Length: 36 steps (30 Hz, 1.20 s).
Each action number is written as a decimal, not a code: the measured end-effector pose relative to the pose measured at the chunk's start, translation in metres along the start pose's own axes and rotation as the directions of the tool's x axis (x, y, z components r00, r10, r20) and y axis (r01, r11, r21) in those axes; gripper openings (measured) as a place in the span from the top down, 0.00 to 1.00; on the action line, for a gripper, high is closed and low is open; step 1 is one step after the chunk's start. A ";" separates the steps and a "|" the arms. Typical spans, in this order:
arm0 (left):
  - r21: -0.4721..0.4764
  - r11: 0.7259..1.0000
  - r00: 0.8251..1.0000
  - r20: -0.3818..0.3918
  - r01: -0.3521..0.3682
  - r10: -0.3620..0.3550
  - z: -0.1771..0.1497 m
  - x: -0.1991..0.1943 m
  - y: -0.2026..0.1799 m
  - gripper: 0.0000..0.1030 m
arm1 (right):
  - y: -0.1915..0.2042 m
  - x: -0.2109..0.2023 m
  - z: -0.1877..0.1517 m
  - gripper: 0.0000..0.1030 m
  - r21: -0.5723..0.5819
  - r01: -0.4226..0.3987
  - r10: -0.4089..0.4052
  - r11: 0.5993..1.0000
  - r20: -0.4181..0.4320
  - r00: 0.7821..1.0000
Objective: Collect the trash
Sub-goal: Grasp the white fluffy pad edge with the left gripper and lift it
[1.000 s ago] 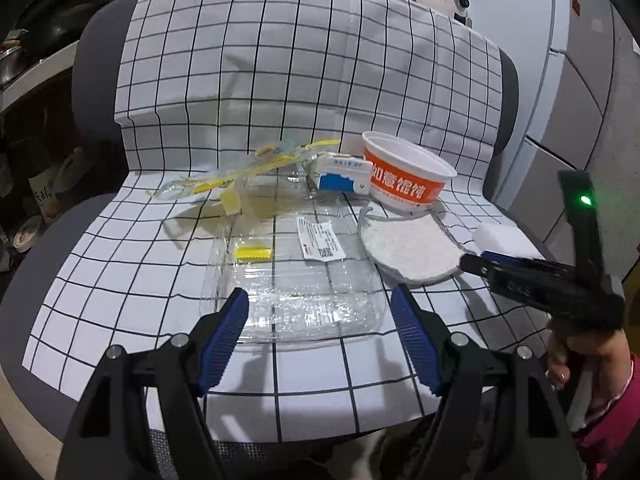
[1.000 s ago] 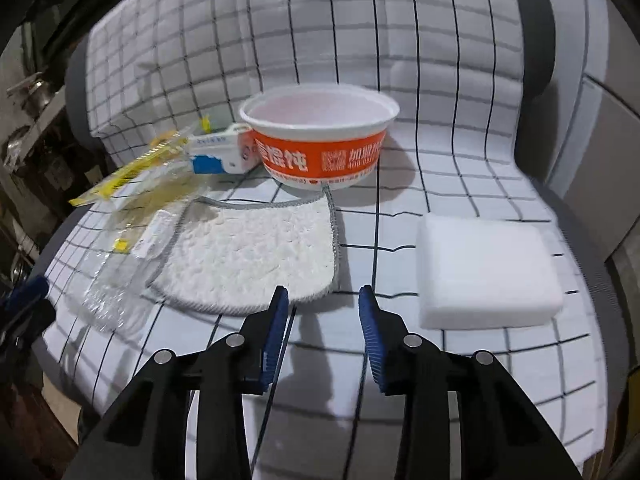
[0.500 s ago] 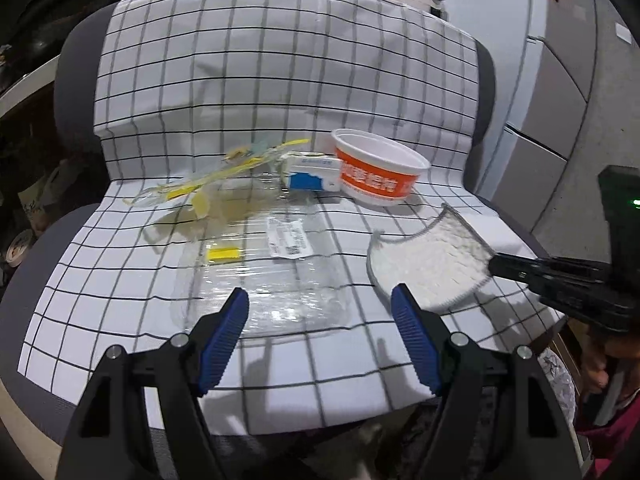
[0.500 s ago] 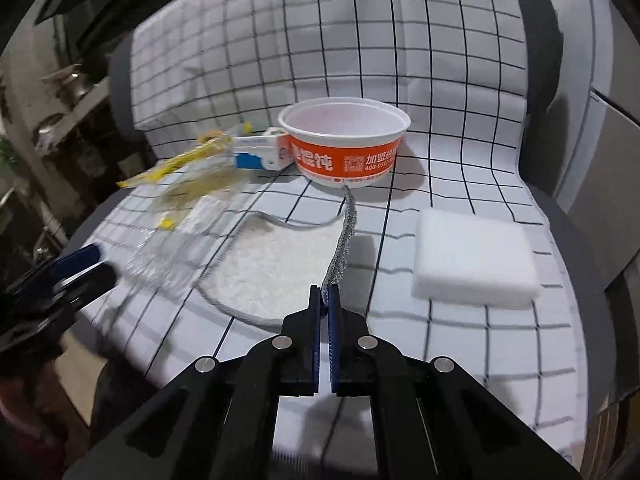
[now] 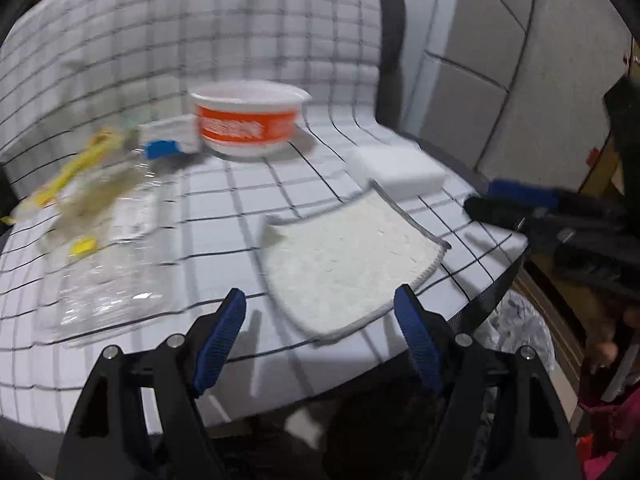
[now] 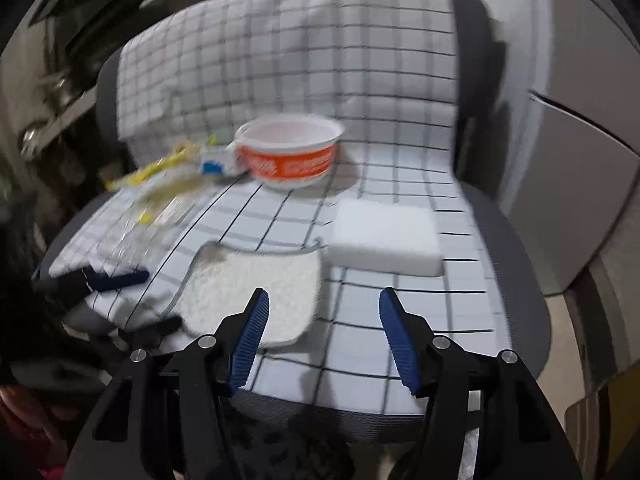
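Observation:
On a chair seat under a checked cloth lie a white rag point(image 5: 344, 256) point(image 6: 256, 292), a white sponge point(image 5: 396, 168) point(image 6: 384, 236), an orange-and-white paper bowl point(image 5: 248, 128) point(image 6: 292, 156), a blue-and-white carton point(image 5: 168, 136), yellow wrappers point(image 5: 76, 168) and a clear plastic tray point(image 5: 108, 264). My left gripper point(image 5: 320, 332) hangs just before the rag, its jaws opening and empty. My right gripper point(image 6: 324, 336) is over the seat's front edge, with jaws opening. The rag lies flat beside its left pad and nothing is between the pads. Both views are blurred.
The chair's backrest point(image 6: 304, 52) rises behind the objects. Grey cabinet fronts point(image 5: 500, 60) stand to the right. A crumpled plastic bag point(image 5: 516, 320) sits low beside the seat's right front edge. A hand point(image 5: 604, 352) holds the right gripper point(image 5: 488, 200) at the far right.
The right gripper shut on the rag's edge, lifted and dragged it toward the front, then let go; the rag lies flat. The left gripper swung from the plastic tray to the rag.

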State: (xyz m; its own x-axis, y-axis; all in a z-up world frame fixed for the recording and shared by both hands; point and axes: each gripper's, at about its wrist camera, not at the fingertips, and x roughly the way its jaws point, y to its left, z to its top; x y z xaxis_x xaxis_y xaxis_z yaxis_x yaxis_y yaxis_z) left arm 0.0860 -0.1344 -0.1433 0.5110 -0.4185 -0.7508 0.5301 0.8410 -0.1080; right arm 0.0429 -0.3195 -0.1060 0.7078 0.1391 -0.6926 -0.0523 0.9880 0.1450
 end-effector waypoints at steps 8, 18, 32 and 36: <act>0.123 0.987 0.991 -0.077 -0.102 0.112 0.007 0.048 -0.024 0.22 | -0.024 0.000 -0.002 0.43 0.067 0.004 -0.004 0.998 0.007 1.000; 0.022 0.997 0.995 -0.057 -0.077 0.079 0.013 0.035 0.000 0.93 | -0.033 0.005 -0.007 0.43 0.093 0.019 -0.019 0.996 0.002 1.000; -0.163 0.984 0.991 0.099 -0.078 0.095 0.026 -0.023 0.038 0.94 | -0.004 0.055 0.022 0.18 0.041 0.128 -0.128 0.991 -0.016 0.992; -0.168 0.984 0.993 0.084 -0.066 0.081 0.021 -0.019 0.040 0.94 | 0.010 0.080 0.030 0.20 0.013 0.239 -0.239 0.971 -0.027 0.971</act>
State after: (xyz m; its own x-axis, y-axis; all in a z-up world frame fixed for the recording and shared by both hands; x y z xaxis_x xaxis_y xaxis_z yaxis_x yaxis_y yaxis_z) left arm 0.1113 -0.0996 -0.1198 0.6070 -0.3762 -0.7000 0.3743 0.9124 -0.1658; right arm 0.1197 -0.3004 -0.1390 0.6805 -0.0991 -0.7260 0.1276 0.9917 -0.0157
